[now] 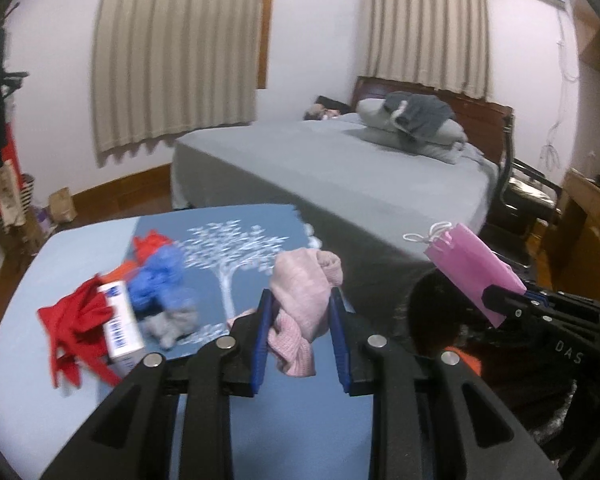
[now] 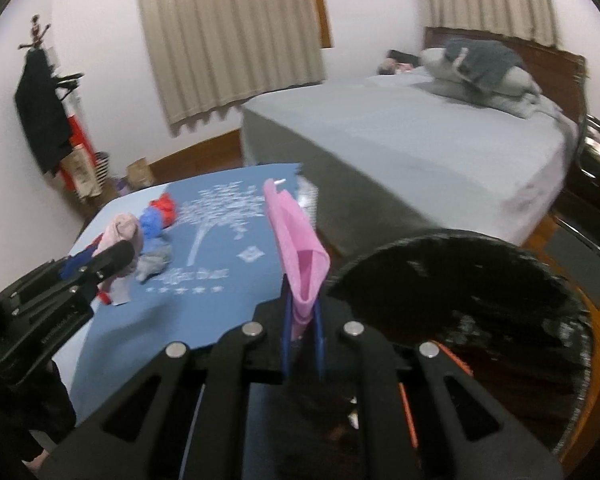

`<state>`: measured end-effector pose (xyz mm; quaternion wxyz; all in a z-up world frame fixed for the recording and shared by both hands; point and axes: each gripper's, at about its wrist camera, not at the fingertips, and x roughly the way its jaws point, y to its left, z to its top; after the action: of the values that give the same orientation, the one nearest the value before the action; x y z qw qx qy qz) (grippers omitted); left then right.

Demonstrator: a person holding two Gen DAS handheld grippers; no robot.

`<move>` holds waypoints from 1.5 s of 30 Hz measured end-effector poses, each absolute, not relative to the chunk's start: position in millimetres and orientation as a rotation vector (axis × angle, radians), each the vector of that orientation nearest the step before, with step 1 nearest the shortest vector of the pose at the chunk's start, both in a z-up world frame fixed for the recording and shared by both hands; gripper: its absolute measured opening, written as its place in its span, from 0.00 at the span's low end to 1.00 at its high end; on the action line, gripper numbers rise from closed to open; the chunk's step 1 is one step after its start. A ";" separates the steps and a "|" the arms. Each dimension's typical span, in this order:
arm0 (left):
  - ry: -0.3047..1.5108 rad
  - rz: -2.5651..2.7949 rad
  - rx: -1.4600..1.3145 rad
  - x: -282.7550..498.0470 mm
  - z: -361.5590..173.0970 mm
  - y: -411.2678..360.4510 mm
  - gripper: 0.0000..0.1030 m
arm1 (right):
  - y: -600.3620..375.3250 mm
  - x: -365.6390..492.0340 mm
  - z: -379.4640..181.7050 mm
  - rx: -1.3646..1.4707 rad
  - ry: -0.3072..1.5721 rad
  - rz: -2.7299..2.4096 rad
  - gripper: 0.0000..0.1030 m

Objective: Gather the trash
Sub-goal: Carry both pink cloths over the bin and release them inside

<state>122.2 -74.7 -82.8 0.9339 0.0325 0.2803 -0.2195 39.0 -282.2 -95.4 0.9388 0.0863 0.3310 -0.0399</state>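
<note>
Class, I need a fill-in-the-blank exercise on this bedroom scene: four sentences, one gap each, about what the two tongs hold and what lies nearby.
1. The left tongs grip a crumpled pale ____ knitted cloth.
2. The right tongs are shut on a folded bright pink paper ____ with a white cord handle.
3. Beside the right tongs gapes the round black trash ____.
4. On the blue tree-print table cover stands a white cardboard ____ among red and blue cloths.

Missing words: pink; bag; bin; box

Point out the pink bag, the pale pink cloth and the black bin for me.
pink bag [image 2: 300, 240]: right wrist view, its side panel.
pale pink cloth [image 1: 304, 296]: left wrist view, its bunched middle.
black bin [image 2: 440, 240]: right wrist view, its rim.
</note>
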 end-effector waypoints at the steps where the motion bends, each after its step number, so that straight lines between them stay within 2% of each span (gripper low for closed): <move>1: 0.572 -0.464 0.070 122.3 -82.4 -81.6 0.27 | -289.4 35.3 -96.0 0.180 0.676 -0.101 0.09; 14: 0.583 -0.641 0.097 111.8 -88.6 -166.5 0.27 | -355.6 -1.7 -109.3 0.228 0.688 -0.280 0.09; 30: 0.636 -0.775 0.139 102.0 -109.9 -231.0 0.27 | -392.6 -24.1 -120.3 0.264 0.707 -0.387 0.11; 31: 0.645 -0.791 0.135 102.3 -111.2 -234.1 0.28 | -393.8 -25.2 -120.6 0.262 0.709 -0.396 0.12; 33: 0.659 -0.818 0.127 102.5 -112.4 -238.1 0.35 | -396.1 -26.9 -121.1 0.261 0.711 -0.415 0.14; 34: 0.668 -0.828 0.124 102.5 -113.1 -239.6 0.39 | -398.2 -27.9 -121.5 0.262 0.711 -0.420 0.21; 35: 0.673 -0.834 0.120 102.7 -113.3 -240.1 0.46 | -399.4 -28.9 -122.0 0.261 0.711 -0.431 0.32; 36: 0.676 -0.841 0.109 103.1 -113.5 -239.4 0.50 | -400.2 -30.1 -121.8 0.262 0.707 -0.440 0.37; 38: 0.683 -0.843 0.097 103.8 -113.8 -237.7 0.56 | -402.9 -30.5 -120.9 0.263 0.700 -0.451 0.55; 39: 0.683 -0.833 0.092 104.6 -113.5 -234.7 0.61 | -402.3 -31.1 -120.5 0.259 0.697 -0.459 0.59; 41: 0.678 -0.811 0.085 107.1 -111.6 -228.4 0.67 | -401.6 -32.2 -119.6 0.249 0.687 -0.478 0.79; 45: 0.653 -0.734 0.075 114.2 -106.1 -203.3 0.76 | -397.3 -29.8 -116.9 0.227 0.672 -0.478 0.89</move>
<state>114.2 -203.3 -106.1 0.8810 0.0362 0.3133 -0.3525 -29.8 -397.3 -116.9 0.9099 0.1099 0.3260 -0.2316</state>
